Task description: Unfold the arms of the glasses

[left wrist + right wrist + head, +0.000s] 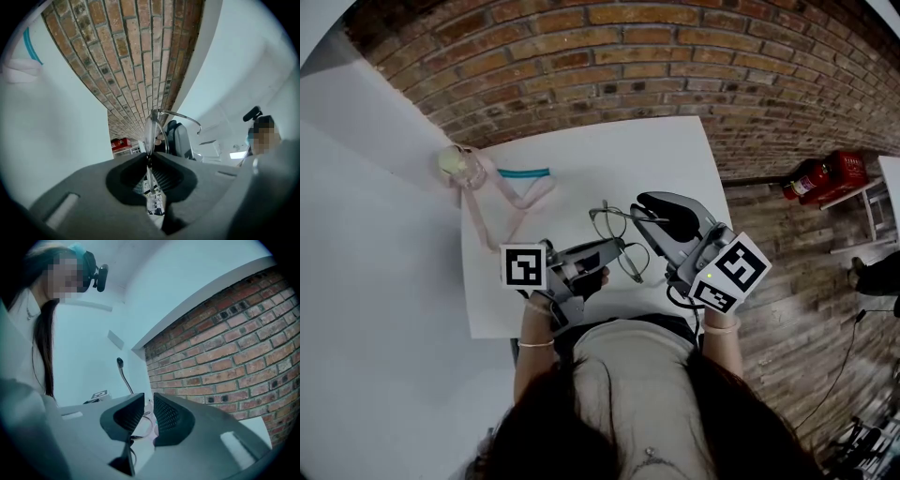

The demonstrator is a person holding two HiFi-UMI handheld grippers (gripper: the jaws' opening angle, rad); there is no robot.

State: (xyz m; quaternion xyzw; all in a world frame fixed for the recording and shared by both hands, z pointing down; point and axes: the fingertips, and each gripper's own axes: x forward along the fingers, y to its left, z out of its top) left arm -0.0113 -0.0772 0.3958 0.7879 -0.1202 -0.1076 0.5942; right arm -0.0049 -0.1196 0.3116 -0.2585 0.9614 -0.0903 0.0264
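Left gripper (pixel 609 251): closest to the person, at 6 o'clock of the desk (pixel 675 159). Its jaws are pressed together on the rim of the glasses (pixel 607 223), which the left gripper view shows edge-on.
Right gripper (pixel 654 217): at 3 o'clock of the glasses. Its jaws stand a narrow gap apart, with lens rims showing through the gap and nothing visibly pinched.
Glasses: they sit between the two grippers, apparently lifted off the desk, at the left gripper's 1 o'clock and the right gripper's 9 o'clock.
Long axis: in the head view the lens line runs roughly from 11 to 5 o'clock. The front seems to face 8 o'clock, and the arms reach toward 2 o'clock.
Arm (pixel 124 378): one wire arm rises at 12 o'clock just beside the right gripper's jaws, with its tip free and swung away from the lenses.
Key relation: the arms lie on the right gripper's side, so that gripper is the nearer one for any further swing while the left steadies the frame.
Strap (pixel 502 192): pink, it lies well apart from the glasses at 10 o'clock on the desk.
Wall (pixel 675 56): brick, it runs behind the desk at 12 o'clock.
Extinguisher (pixel 823 176): red, it lies on the floor at 2 o'clock.
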